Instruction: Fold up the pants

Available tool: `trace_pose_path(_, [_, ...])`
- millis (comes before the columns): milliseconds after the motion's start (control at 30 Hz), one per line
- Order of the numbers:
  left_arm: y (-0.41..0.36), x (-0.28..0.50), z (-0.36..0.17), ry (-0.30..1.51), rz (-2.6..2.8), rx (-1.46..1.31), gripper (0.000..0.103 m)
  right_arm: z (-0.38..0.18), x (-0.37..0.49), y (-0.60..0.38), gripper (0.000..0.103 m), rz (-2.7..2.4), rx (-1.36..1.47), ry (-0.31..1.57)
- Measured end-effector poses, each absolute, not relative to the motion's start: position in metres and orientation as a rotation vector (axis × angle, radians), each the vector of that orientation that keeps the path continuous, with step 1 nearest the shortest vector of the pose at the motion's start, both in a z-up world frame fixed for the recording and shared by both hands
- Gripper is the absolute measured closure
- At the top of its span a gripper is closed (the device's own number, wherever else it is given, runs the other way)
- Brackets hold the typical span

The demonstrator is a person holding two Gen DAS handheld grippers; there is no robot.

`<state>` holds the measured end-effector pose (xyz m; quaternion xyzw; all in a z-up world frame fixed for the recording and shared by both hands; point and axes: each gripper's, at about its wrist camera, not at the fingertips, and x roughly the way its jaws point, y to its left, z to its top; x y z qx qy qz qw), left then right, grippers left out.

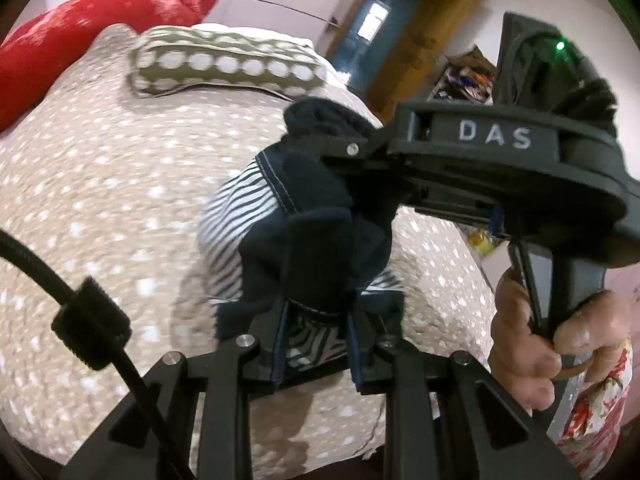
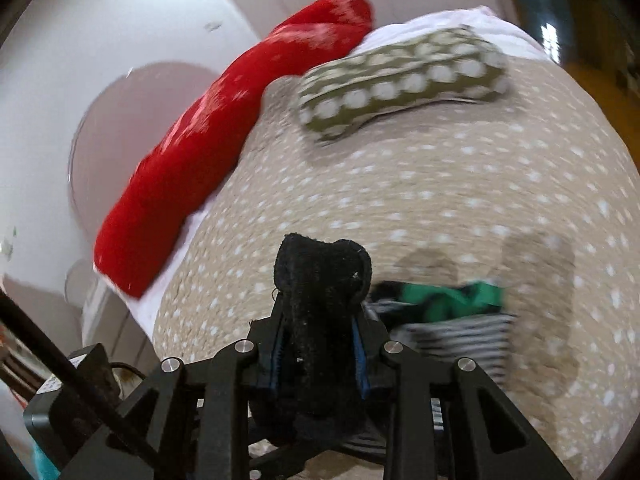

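The pants (image 1: pixel 320 248) are dark navy with a black-and-white striped inner part, bunched and lifted above the bed. My left gripper (image 1: pixel 318 344) is shut on a fold of them at the bottom of the left wrist view. My right gripper (image 1: pixel 360 152) comes in from the right there, shut on the upper dark edge. In the right wrist view the right gripper (image 2: pixel 320 344) is shut on a dark wad of the pants (image 2: pixel 320 280). Striped and green cloth (image 2: pixel 452 320) hangs blurred to its right.
The bed has a beige cover with white spots (image 1: pixel 100 200). A green pillow with white dots (image 1: pixel 224 64) and a red pillow (image 1: pixel 88 24) lie at its far end. A doorway (image 1: pixel 376 24) and clutter are at the right.
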<state>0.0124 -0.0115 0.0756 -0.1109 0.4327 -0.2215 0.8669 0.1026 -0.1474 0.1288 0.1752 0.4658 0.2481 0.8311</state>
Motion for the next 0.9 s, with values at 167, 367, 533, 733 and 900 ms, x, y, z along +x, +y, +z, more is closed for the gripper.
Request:
trace_pose_path(167, [-0.029, 0.013, 0.068, 0.962, -0.495, -0.204, 0.076, 0.096, 0.102, -0.2, 0.06, 0.389, 0.419, 1.007])
trace_pose_path(367, [0.003, 0.003, 0.084, 0.935, -0.509, -0.262, 0.061, 0.096, 0.089, -0.253, 0.05, 0.233, 0.416, 0.952])
trace_pose_path(533, [0.023, 0.02, 0.08, 0.941, -0.413, -0.331, 0.061, 0.13, 0.077, -0.242, 0.066, 0.381, 0.472, 0.84])
trace_pose_path(733, [-0.003, 0.023, 0.049, 1.003, -0.367, -0.205, 0.061, 0.114, 0.069, -0.197, 0.074, 0.497, 0.438, 0.895])
trace_pose_path(900, [-0.015, 0.015, 0.028, 1.013, -0.351, -0.127, 0.056, 0.068, 0.055, -0.205, 0.074, 0.423, 0.459, 0.963])
